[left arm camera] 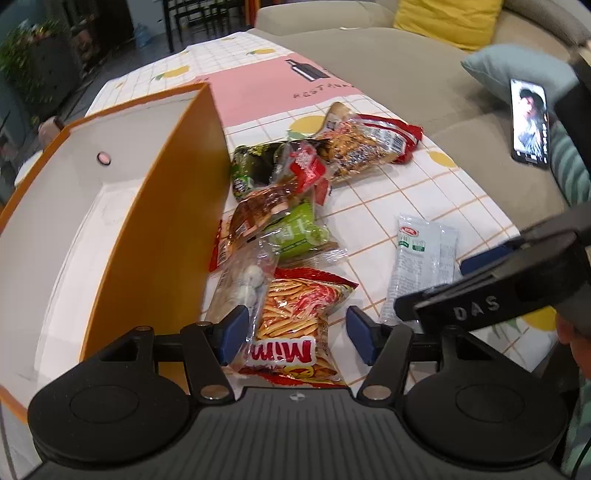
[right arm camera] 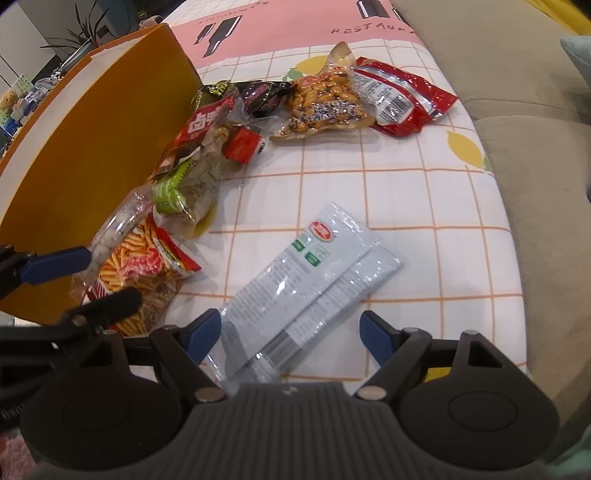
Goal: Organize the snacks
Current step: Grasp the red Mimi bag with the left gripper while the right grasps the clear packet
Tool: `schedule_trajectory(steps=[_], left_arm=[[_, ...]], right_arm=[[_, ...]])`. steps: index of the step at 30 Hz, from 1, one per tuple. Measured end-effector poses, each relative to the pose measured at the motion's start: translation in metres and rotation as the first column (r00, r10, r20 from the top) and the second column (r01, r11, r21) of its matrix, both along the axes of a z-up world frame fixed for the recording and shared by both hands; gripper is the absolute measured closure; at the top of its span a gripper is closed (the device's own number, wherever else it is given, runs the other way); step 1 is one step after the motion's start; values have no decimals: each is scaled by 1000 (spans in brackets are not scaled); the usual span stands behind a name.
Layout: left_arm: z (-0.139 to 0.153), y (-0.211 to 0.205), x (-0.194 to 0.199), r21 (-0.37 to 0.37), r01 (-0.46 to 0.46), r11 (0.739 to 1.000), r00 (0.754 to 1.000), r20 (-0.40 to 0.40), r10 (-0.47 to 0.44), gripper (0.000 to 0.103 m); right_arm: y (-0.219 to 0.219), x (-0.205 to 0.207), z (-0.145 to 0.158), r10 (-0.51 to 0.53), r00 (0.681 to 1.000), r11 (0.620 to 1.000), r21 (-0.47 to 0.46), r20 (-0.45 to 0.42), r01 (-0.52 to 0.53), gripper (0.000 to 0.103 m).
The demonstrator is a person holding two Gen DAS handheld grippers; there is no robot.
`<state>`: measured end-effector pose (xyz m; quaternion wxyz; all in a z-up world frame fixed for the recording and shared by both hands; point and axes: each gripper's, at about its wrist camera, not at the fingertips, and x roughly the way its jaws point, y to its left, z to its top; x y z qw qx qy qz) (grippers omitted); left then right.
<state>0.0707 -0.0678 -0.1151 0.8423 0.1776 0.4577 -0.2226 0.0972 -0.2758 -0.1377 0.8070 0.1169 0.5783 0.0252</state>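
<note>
My left gripper (left arm camera: pixel 297 334) is open, its blue pads standing either side of a red "Mimi" stick-snack pack (left arm camera: pixel 295 306) without pressing it. The pack lies at the near end of a snack pile beside the orange box (left arm camera: pixel 166 221), whose white inside holds no snacks that I can see. My right gripper (right arm camera: pixel 290 336) is open over a pale grey flat packet (right arm camera: pixel 314 273) lying apart on the checked tablecloth; the packet's near end lies between its pads. In the right wrist view, the left gripper (right arm camera: pixel 112 277) straddles the Mimi pack (right arm camera: pixel 140 269).
Further along the box wall lie green, brown and red wrapped snacks, a clear bag of peanuts (left arm camera: pixel 354 147) and a red packet (left arm camera: pixel 399 136). A beige sofa with a lit phone (left arm camera: pixel 530 123) and a yellow cushion (left arm camera: pixel 447 18) borders the table on the right.
</note>
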Motion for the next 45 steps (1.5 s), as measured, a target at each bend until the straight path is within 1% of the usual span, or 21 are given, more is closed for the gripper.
schedule_trajectory(steps=[2, 6, 11, 12, 13, 15, 17, 19, 21, 23, 26, 27, 30, 34, 37, 38, 41, 44, 45], left_arm=[[-2, -4, -3, 22, 29, 999, 1000, 9, -29, 35], [-6, -9, -6, 40, 68, 997, 998, 6, -68, 35], [-14, -19, -7, 116, 88, 989, 995, 28, -91, 35], [-16, -21, -8, 135, 96, 986, 994, 33, -101, 35], [-18, -23, -10, 159, 107, 982, 993, 38, -114, 32], [-23, -30, -14, 201, 135, 970, 988, 46, -147, 28], [-27, -36, -18, 244, 152, 958, 984, 56, -170, 28], [-30, -40, -21, 273, 164, 948, 980, 63, -187, 26], [-32, -43, -23, 279, 175, 944, 978, 60, -199, 26], [-32, -44, -24, 266, 181, 947, 978, 54, -202, 26], [-29, -42, -22, 228, 177, 957, 981, 36, -191, 26], [-28, -40, -21, 211, 172, 962, 983, 30, -182, 26], [-22, -32, -17, 140, 147, 979, 989, 0, -148, 27], [-18, -21, -6, 34, 76, 997, 995, -69, -73, 27], [-18, -14, 6, -26, -11, 1000, 991, -131, 8, 27], [-18, -14, 9, -32, -34, 999, 989, -145, 29, 27], [-24, -15, 17, -16, -96, 995, 978, -188, 91, 26], [-28, -18, 21, -8, -121, 993, 974, -192, 117, 26], [-29, -18, 22, -4, -127, 992, 974, -188, 124, 28]], right_arm=[[2, 2, -2, 5, 1000, 1000, -22, 1, -5, 23], [7, 6, -4, 29, 999, 998, -56, 21, -28, 20], [12, 9, -7, 65, 997, 993, -98, 41, -60, 20], [13, 9, -7, 68, 997, 992, -107, 43, -63, 20], [13, 10, -8, 72, 996, 991, -117, 46, -66, 20], [15, 11, -9, 80, 996, 988, -135, 47, -73, 15], [17, 11, -11, 91, 995, 986, -143, 46, -84, 14], [21, 12, -12, 112, 993, 980, -170, 46, -102, 14], [22, 11, -13, 127, 991, 975, -190, 46, -116, 15], [22, 10, -14, 141, 989, 969, -209, 45, -129, 18], [18, 7, -13, 157, 987, 966, -214, 45, -144, 23], [16, 6, -12, 163, 986, 965, -213, 44, -150, 26], [10, 2, -11, 192, 981, 960, -215, 37, -180, 26], [-4, 0, -11, 209, 978, 957, -210, 8, -202, 27], [-10, -2, -12, 224, 975, 952, -213, -5, -220, 27], [-11, -3, -12, 229, 973, 951, -214, -9, -225, 27], [-12, -3, -12, 222, 975, 953, -208, -11, -219, 26], [-8, -3, -13, 231, 973, 955, -191, 6, -225, 25], [-6, -2, -13, 241, 970, 953, -191, 16, -233, 25]])
